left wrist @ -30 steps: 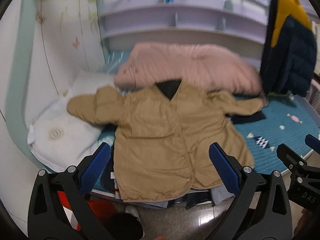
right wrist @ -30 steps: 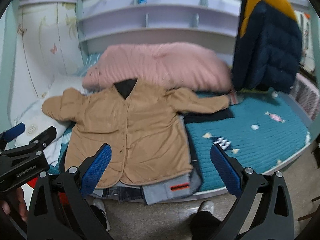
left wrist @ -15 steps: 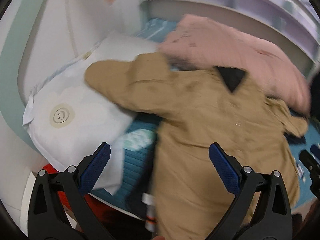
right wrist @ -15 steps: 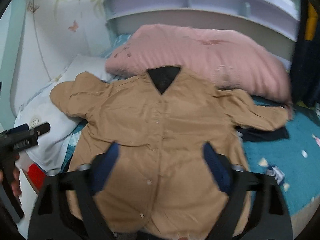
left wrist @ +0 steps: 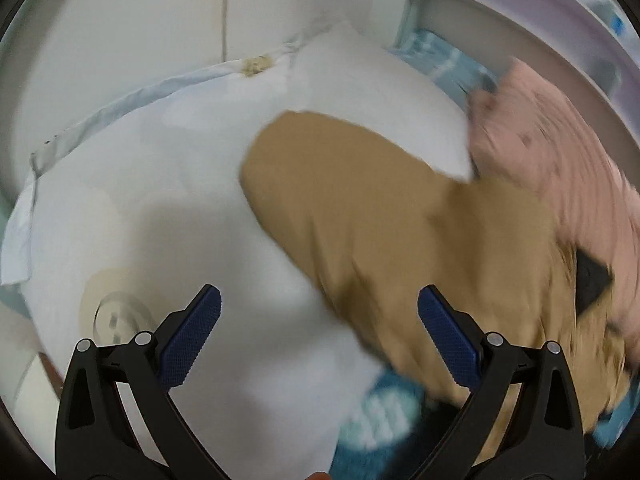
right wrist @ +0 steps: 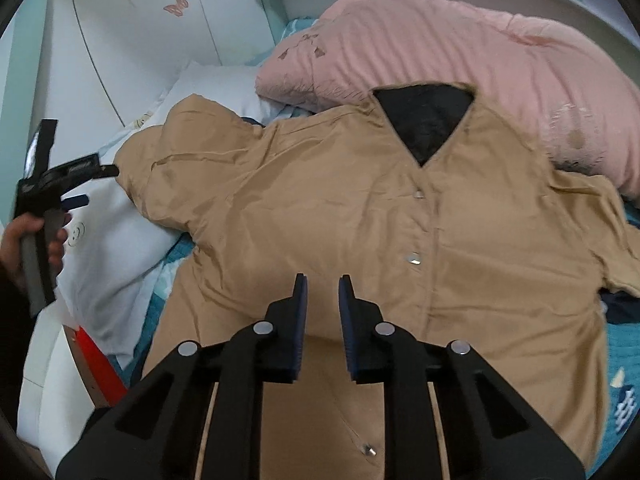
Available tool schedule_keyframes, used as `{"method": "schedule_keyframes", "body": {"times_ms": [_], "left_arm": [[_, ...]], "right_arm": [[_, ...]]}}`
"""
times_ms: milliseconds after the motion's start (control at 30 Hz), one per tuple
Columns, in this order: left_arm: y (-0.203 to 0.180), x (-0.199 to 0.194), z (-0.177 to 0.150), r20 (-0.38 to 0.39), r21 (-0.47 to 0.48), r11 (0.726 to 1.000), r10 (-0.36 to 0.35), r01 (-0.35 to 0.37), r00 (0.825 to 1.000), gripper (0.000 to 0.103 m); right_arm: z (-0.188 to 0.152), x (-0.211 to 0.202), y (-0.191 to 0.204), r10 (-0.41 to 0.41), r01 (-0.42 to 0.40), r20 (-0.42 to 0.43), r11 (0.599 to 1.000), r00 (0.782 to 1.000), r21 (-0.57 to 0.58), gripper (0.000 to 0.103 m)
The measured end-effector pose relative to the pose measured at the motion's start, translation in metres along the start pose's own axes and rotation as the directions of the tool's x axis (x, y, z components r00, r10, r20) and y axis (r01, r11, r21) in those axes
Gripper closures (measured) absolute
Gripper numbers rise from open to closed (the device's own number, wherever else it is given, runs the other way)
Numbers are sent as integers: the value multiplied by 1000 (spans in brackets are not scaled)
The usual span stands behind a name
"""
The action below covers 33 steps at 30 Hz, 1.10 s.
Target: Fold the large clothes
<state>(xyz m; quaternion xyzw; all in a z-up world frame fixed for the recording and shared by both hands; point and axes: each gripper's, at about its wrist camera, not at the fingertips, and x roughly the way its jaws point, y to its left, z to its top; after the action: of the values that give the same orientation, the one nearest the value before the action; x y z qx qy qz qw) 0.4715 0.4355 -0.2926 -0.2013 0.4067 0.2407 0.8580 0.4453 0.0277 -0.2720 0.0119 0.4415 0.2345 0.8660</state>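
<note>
Left gripper (left wrist: 318, 320) is wide open and holds nothing. Right gripper (right wrist: 323, 292) is almost shut, with only a thin gap between its blue pads, and I cannot tell if any cloth is caught in that gap. It sits low over the front of the coat (right wrist: 360, 240), near the snaps.

I think the folding has not begun. No part of the coat is folded over yet. Both sleeves stick out to the sides and the body lies flat and open to see. So all the folds are left to do: the sleeves in, then the body over.

The coat is tan and puffy-looking, with soft wrinkles. It has a black lining (right wrist: 424, 120) showing in a V at the neck, and small shiny snaps (right wrist: 413, 258) going down the middle. It lies face up on the bed (right wrist: 620, 344), which has a blue-green cover. The neck of the coat touches the pink pillow (right wrist: 460, 48). One sleeve (left wrist: 340, 184) rests on the white pillow (left wrist: 160, 200), and the left gripper is just beside that sleeve end. The other sleeve lies on the far side of the coat from the white pillow, below the pink pillow. The left view is blurry, so small things there are hard to make out
</note>
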Motion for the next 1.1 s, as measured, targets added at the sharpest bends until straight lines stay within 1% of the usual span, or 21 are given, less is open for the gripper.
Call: {"method": "schedule_keyframes", "body": {"times_ms": [67,200,367,400,433,467,500,533,567,600,667,700,767,800,833,867,933,967,1000,1033,1100], "left_arm": [[10,14,13,-6,-53,999,-1,1,1000,5],[35,42,29,-49,-174,984,36,-44,998,5],[44,46,37,-14,-217,975,35,-38,999,6],[44,46,39,-13,-220,975,35,-37,999,16],[44,50,43,-16,-221,975,29,-32,999,31],[43,51,44,-23,-209,978,19,-24,1000,37],[43,52,45,-23,-200,980,13,-17,1000,54],[45,51,48,-20,-183,983,-10,6,1000,76],[44,49,49,-15,-178,984,-15,12,1000,80],[44,45,50,-6,-175,984,-23,21,1000,90],[42,24,51,30,-160,987,-29,33,999,93],[39,8,51,61,-141,989,-39,48,997,93],[31,-20,52,121,-110,991,-67,80,990,93],[27,-36,51,145,-92,990,-90,104,985,93],[23,-58,50,180,-77,985,-138,154,974,93],[17,-71,49,193,-56,982,-167,181,967,93],[-1,-95,47,216,3,973,-225,229,950,93],[-11,-106,45,222,32,966,-256,256,941,93],[-23,-115,42,216,58,955,-295,289,931,93],[-35,-121,41,211,72,945,-327,319,921,93],[-59,-129,37,202,112,925,-379,364,903,93]], "right_arm": [[5,11,1,7,-7,1,1000,1000,6,87],[15,31,3,26,-26,-4,1000,1000,8,85],[25,49,7,44,-44,-7,999,999,8,85],[27,53,8,49,-48,-6,999,999,9,85],[29,56,9,55,-55,-4,998,998,13,85],[33,60,10,60,-60,-4,998,998,20,85],[35,64,10,67,-66,-5,997,998,29,85],[38,69,10,79,-79,-10,996,997,45,85],[41,74,12,91,-90,-15,994,996,53,85],[44,79,14,100,-99,-16,994,995,53,85],[50,87,19,115,-114,-14,993,993,41,87],[54,94,22,139,-138,-17,989,990,43,88],[62,108,26,217,-215,-26,974,976,67,96],[65,114,28,234,-232,-29,970,972,73,96],[68,121,33,259,-256,-29,963,965,80,97],[69,127,36,281,-277,-34,957,959,89,97],[69,150,44,274,-265,-86,959,958,100,97],[65,170,45,264,-248,-146,961,953,120,96],[62,183,44,253,-231,-180,964,950,133,97],[59,194,41,250,-223,-201,964,947,145,100],[57,202,33,270,-237,-204,956,941,173,101]]}}
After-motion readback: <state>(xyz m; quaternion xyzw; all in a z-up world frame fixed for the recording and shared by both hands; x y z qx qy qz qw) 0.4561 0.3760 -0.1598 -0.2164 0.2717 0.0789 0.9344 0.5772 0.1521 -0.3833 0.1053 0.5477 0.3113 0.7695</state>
